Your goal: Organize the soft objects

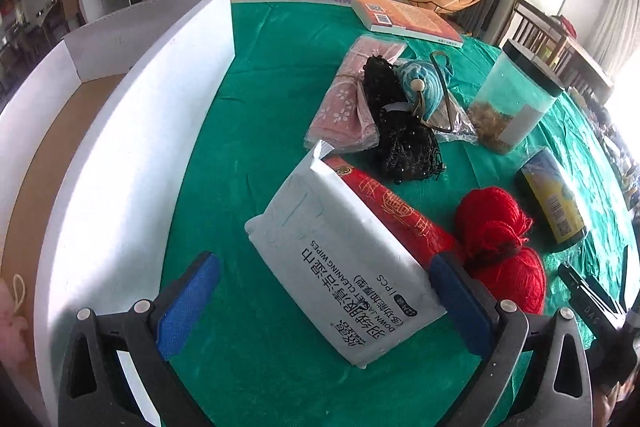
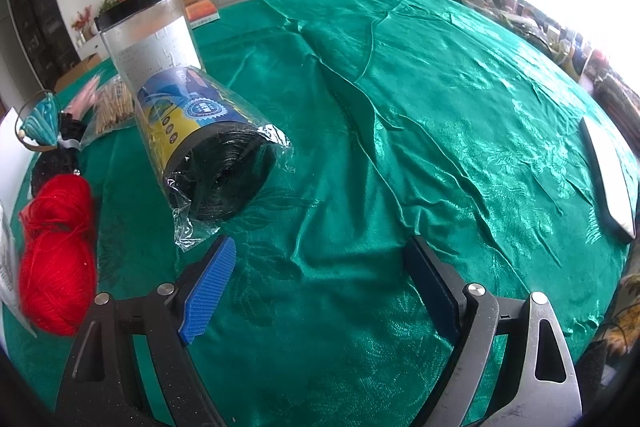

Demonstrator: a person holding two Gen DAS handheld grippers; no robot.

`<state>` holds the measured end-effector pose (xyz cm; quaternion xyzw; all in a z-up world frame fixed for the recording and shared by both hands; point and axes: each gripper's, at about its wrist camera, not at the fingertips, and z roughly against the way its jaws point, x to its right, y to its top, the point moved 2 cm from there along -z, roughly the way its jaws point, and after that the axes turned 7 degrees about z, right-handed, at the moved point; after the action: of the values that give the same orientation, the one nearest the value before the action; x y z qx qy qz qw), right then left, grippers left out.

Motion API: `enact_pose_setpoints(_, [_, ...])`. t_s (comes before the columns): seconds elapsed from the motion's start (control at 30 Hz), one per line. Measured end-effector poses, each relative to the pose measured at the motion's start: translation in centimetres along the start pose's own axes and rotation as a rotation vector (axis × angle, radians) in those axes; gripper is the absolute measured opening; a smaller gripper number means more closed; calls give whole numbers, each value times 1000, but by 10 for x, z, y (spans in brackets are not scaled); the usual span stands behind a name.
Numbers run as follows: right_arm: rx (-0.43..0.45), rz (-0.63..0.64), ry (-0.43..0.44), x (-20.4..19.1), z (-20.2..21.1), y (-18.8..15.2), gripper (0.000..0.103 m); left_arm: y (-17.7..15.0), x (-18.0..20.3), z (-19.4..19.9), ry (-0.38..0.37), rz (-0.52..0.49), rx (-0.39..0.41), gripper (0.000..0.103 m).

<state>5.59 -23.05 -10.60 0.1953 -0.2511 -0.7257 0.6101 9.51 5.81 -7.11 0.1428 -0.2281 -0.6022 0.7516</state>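
Your left gripper (image 1: 324, 301): jaws spread wide, nothing clamped. The white wipes pack (image 1: 340, 275) lies flat on the green tablecloth (image 1: 256, 99) between the two blue pads, its near corner close to the right-hand pad (image 1: 460, 303); whether they touch, cannot tell. Pack is a soft white pouch, printed text upside down to you, a tab sticking up at its far corner.

Just beyond the right-hand pad: a red packet (image 1: 396, 215) tucked under the pack's edge, and red yarn (image 1: 500, 239) outside the jaws. Outside the left-hand pad, a white cardboard box (image 1: 132, 131) stands open with a brown floor.

Farther ahead: black mesh bundle (image 1: 404, 135), pink floral cloth (image 1: 352, 99), blue knit pouch (image 1: 424, 83), all bunched together.

Your right gripper (image 2: 320, 283): jaws spread wide, only bare tablecloth between them. Ahead of the left-hand pad lies a wrapped roll of black bags (image 2: 212, 151); behind it, a clear canister (image 2: 152, 31) stands upright.
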Motion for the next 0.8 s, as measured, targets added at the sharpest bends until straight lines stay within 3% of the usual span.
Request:
enact_pose_setpoints(0.13, [2, -4, 6, 0, 0, 0, 89, -1, 18, -33, 14, -36, -73, 103])
enact_pose_setpoints(0.43, [1, 0, 4, 0, 0, 1, 89, -24, 40, -46, 42, -185, -76, 103])
enact_pose_setpoints(0.57, [4, -7, 10, -1, 0, 0, 89, -29, 25, -36, 13, -157, -112, 103])
enact_pose_setpoints(0.67, [3, -2, 5, -2, -1, 0, 89, -32, 10, -22, -74, -72, -141, 103])
enact_pose_setpoints(0.8, [3, -2, 4, -2, -1, 1, 89, -34, 11, 4, -74, -76, -85, 103])
